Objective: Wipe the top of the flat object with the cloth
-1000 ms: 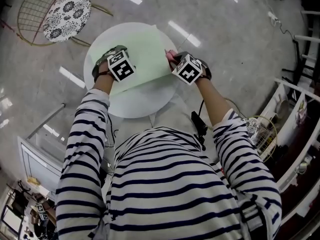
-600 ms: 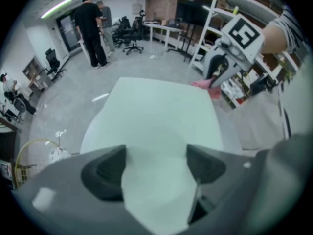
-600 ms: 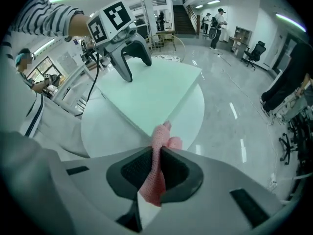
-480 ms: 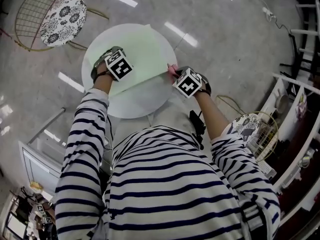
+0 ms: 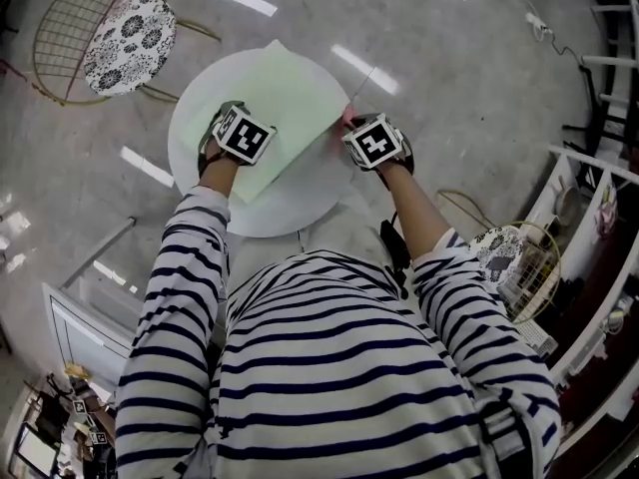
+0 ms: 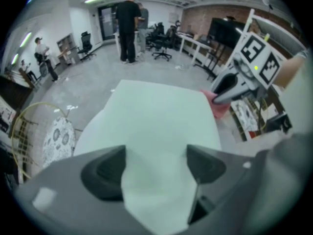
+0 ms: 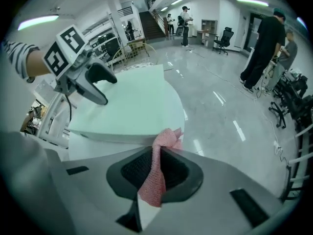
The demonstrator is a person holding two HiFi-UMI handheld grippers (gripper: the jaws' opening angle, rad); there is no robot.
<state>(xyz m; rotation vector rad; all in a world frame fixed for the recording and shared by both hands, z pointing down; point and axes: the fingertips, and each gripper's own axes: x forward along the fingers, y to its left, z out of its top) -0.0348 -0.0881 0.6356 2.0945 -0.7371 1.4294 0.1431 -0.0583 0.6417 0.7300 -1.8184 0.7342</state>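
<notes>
Right gripper view: the right tool (image 7: 155,168) pinches the pink cloth (image 7: 164,142) at the right edge of the green flat object (image 7: 132,109) on the tabletop (image 5: 285,208). Jaws wide, the left tool (image 6: 155,166) holds nothing above its near corner; unpinned, wiping may slide it.

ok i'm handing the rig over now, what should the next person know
Left gripper: jaws apart over the near left part of the green flat board; contact unclear.
Right gripper: shut on the pink cloth, at the board's right edge.
Board lies on the round white table.
Done: cloth in grip, brought to the board.
Left: wipe across the top; how much is already wiped cannot be told.
</notes>
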